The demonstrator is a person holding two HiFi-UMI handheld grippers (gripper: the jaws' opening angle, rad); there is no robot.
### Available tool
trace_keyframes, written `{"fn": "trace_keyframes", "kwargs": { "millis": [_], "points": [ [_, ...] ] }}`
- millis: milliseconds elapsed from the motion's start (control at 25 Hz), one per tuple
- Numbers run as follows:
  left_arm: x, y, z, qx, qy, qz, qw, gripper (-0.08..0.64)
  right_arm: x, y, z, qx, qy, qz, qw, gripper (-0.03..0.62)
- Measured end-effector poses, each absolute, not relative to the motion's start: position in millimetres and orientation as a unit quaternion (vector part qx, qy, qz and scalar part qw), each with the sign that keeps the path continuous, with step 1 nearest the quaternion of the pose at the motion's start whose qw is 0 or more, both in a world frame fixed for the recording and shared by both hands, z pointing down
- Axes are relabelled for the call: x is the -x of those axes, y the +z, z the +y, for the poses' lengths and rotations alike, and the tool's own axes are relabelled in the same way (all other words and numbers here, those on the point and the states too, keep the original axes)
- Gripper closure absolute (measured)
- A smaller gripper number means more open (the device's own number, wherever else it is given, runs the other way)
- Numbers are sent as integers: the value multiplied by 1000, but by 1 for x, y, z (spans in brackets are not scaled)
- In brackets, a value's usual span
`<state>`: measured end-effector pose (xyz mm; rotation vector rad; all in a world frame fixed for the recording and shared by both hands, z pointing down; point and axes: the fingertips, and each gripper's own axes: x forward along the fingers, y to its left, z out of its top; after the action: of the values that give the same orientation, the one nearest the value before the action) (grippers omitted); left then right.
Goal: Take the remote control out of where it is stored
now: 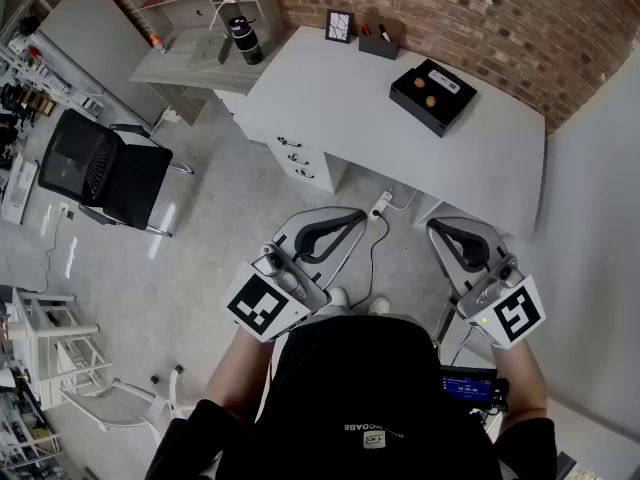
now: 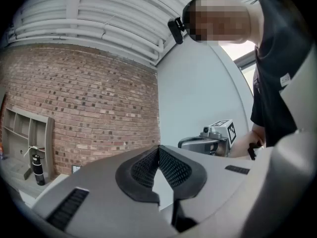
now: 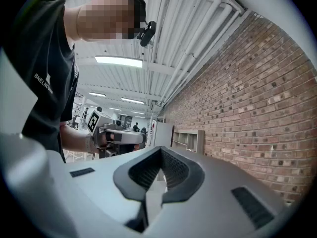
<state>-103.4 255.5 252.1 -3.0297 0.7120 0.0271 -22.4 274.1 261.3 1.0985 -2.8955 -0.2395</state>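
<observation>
Seemingly the remote control [image 1: 446, 83] is the slim pale bar lying in a flat black rectangular box [image 1: 420, 103], though it is too small in the head view to be sure. The box sits toward the far right of a smooth white desk [image 1: 330, 98] that stands against a rough red brick wall [image 1: 480, 18].

Both grippers are held level and side by side at the near edge of the scene, pointing toward the desk and well apart from the box. The left gripper [image 1: 360, 215] has its ribbed black pads [image 2: 146, 168] pressed together at the tips, with nothing between them. The right gripper [image 1: 433, 226] is likewise closed and empty. Each grey plastic body carries a cube with square markers, and the person's hands grip behind them.

A black mesh office chair [image 1: 100, 173] stands at the far left on the grey floor [image 1: 220, 238].
</observation>
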Motion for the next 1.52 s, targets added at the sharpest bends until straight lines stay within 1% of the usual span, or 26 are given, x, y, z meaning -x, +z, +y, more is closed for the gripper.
{"fn": "trace_keyframes", "kwargs": {
  "millis": [320, 480, 680, 920, 1080, 1520],
  "points": [
    [97, 254, 254, 973, 12, 231, 9, 552, 16, 260, 273, -357, -70, -931, 10, 588],
    [92, 252, 254, 972, 26, 233, 20, 552, 7, 263, 275, -350, -73, -934, 15, 588],
    [82, 256, 255, 970, 17, 242, 8, 552, -9, 262, 273, -353, -71, -933, 11, 588],
    [62, 252, 260, 968, 22, 250, 25, 552, -30, 261, 275, -350, -69, -934, 2, 588],
    [50, 260, 267, 965, 0, 262, 11, 552, -44, 267, 280, -347, -62, -936, -4, 588],
    [43, 270, 282, 959, -1, 282, 3, 552, -61, 273, 291, -342, -62, -938, -6, 588]
  ]
}}
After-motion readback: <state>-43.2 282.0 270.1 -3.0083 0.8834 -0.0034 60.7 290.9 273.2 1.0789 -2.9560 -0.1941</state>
